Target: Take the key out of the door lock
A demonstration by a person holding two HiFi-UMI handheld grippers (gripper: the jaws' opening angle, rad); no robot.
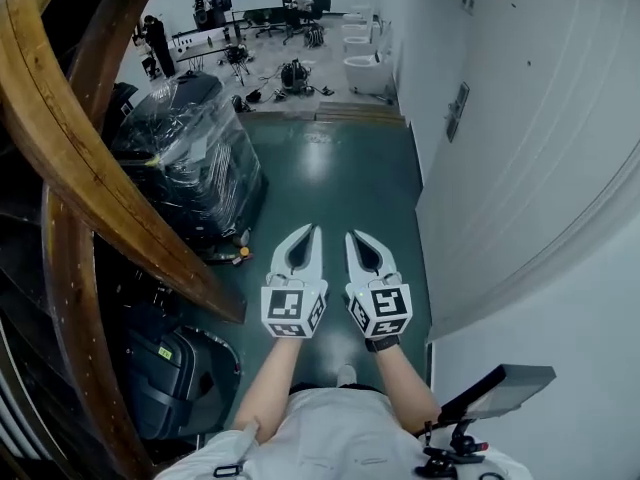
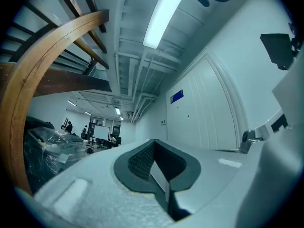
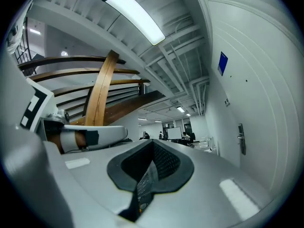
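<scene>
At the far left, curved wooden beams [image 1: 60, 148] sweep down past a load wrapped in clear plastic [image 1: 190, 158], with a black case [image 1: 165, 368] on the floor below them. Over the green floor [image 1: 330, 188], the left gripper [image 1: 311, 233] is held out ahead of the person. Its jaws are pressed together with nothing between them, and its own view shows the dark pads meeting along a closed seam. Just beside it, nearly parallel and not touching, is the right gripper [image 1: 355, 238]. Its jaws are likewise closed on nothing, and both grippers point forward down the room. To the right rises a white wall [image 1: 520, 168], and on it, well ahead of both grippers, sits the door lock plate [image 1: 457, 111]. This is a narrow dark plate with its long axis upright (the right gripper view shows it the same way, low on the wall at that view's right edge). The key itself is too small to make out in any view, so which way it points cannot be told. At the lower right corner, close to the person's body, a flat dark panel [image 1: 495, 388] is held on a black mount.
</scene>
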